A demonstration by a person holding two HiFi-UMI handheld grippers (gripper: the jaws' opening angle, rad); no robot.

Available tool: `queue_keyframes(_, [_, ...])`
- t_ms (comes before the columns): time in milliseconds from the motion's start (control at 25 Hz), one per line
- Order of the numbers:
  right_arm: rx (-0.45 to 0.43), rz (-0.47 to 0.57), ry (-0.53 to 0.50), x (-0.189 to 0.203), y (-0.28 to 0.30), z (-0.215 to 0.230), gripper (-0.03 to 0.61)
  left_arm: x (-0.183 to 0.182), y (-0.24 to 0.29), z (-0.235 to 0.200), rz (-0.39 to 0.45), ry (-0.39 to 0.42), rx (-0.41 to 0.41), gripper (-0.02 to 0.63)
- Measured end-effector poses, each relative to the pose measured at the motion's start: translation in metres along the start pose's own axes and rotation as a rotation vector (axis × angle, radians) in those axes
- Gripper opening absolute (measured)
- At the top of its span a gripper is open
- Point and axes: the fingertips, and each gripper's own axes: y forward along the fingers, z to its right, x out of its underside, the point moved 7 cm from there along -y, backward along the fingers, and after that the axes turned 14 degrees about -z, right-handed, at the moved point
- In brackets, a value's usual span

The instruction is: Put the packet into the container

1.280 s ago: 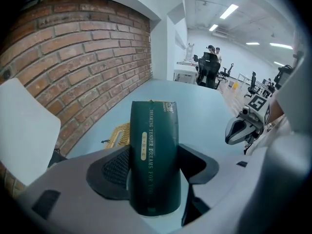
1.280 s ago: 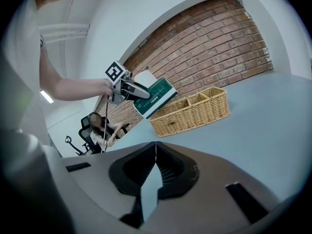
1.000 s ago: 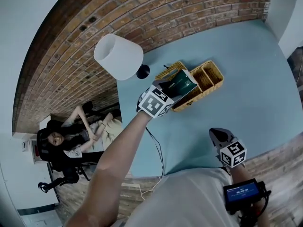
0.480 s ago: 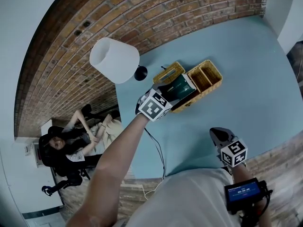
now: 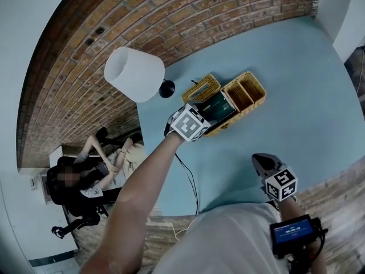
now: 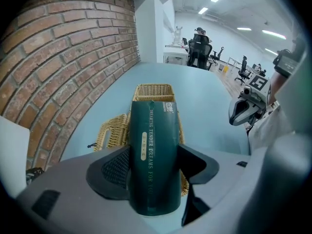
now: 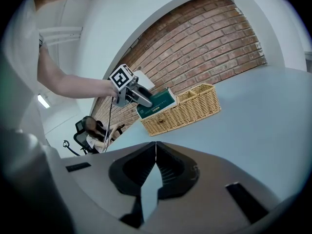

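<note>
- Lowered since a second ago, the left gripper point(image 5: 204, 113) brings the dark green packet point(image 5: 215, 107) closer over the wicker container point(image 5: 254, 90) in the head view (a white lamp point(image 5: 134, 73) stands just beside). The right gripper point(image 5: 263, 164) hangs near the blue table's point(image 5: 296, 113) front edge, well apart.
- Left gripper view: jaws spread wide, pads clamped on the packet's sides, its far end pointing at the container. Whether it touches the wicker is unclear.
- Right gripper view: jaws pressed together, nothing between them. The packet sits above the container's left end.
</note>
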Motion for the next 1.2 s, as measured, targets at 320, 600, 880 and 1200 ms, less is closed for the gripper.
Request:
queue_keyframes(320, [-0.013,0.0,0.015,0.005,-0.005,0.029,0.011,-0.022,0.033,0.0,-0.066,0.009,0.004,0.318])
queue_keyframes(600, [-0.012,0.004,0.016,0.008,-0.007,0.034,0.011,-0.02,0.051,0.0,-0.112,0.012,-0.005,0.319])
queue_keyframes(880, [-0.013,0.0,0.017,0.009,-0.006,0.033,0.011,-0.011,0.056,0.0,-0.095,0.001,0.01,0.321])
queue_keyframes(1200, [-0.029,-0.011,0.004,0.013,-0.008,0.033,0.011,-0.006,0.046,0.005,-0.083,-0.03,-0.039,0.33])
